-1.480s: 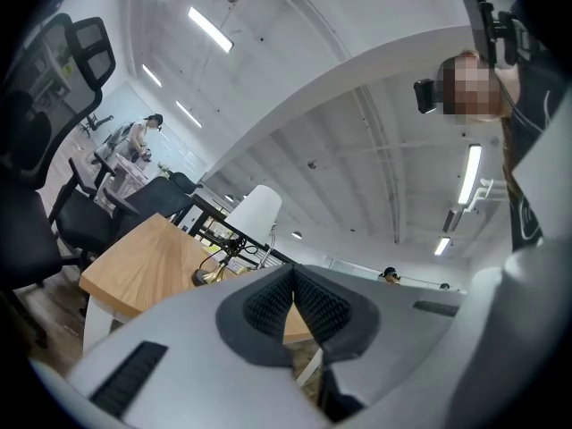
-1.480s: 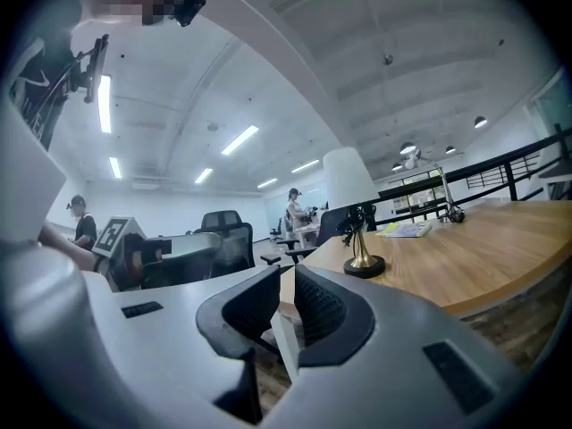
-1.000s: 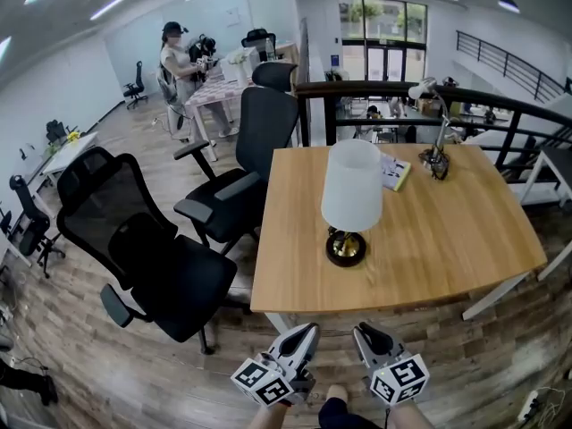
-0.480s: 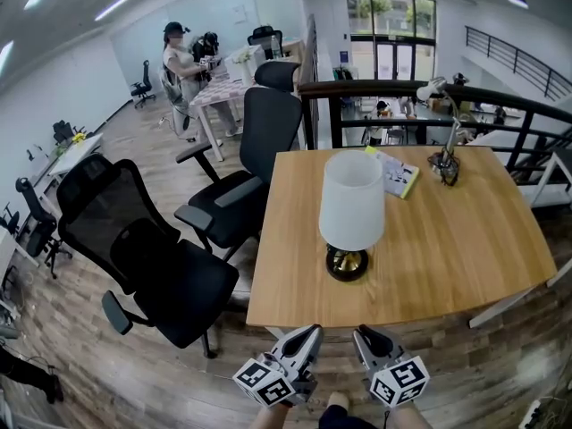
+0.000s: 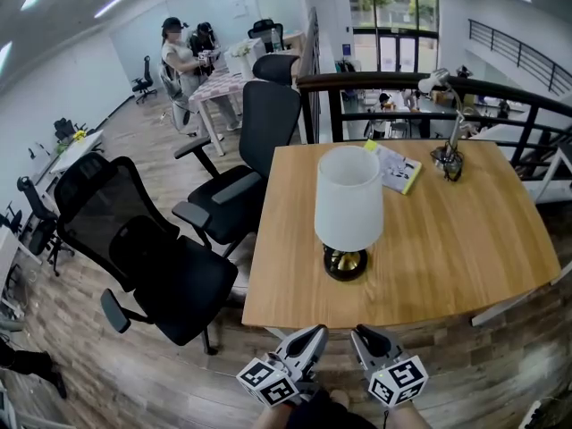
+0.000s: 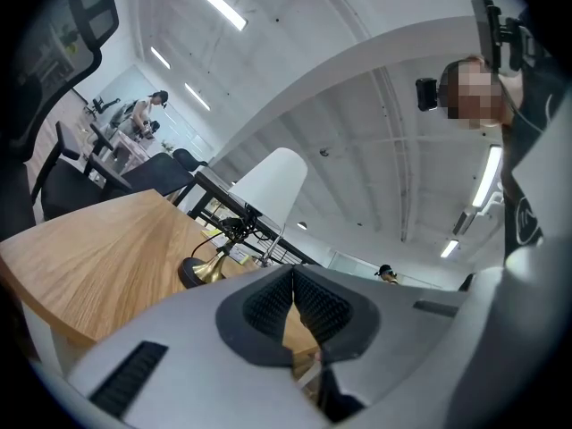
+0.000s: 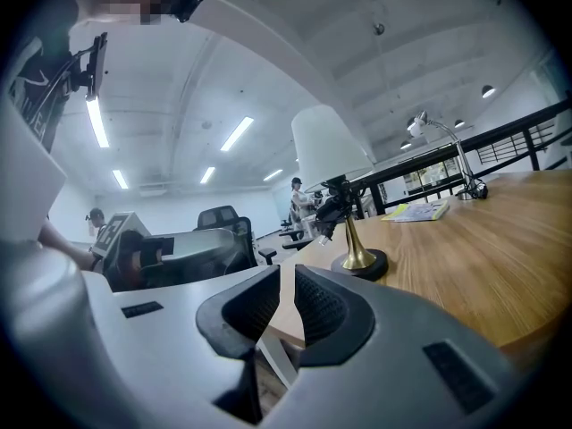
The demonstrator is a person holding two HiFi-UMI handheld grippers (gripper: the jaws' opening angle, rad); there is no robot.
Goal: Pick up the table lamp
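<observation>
Open-plan office, with a wooden table (image 5: 447,239) set against a black railing (image 5: 500,96). On it the table lamp (image 5: 349,202) stands upright in the near-left part, with a white shade over a brass stem and a dark round base. A booklet (image 5: 394,169) and a small gooseneck lamp (image 5: 450,155) sit near the far edge. Two black office chairs (image 5: 170,266) stand left of the table. Both grippers hang off the near edge, apart from the lamp. The left gripper (image 5: 311,336) has its jaws meeting at the tips, empty. The right gripper (image 5: 361,336) seems to leave only a thin slit, holding nothing.
</observation>
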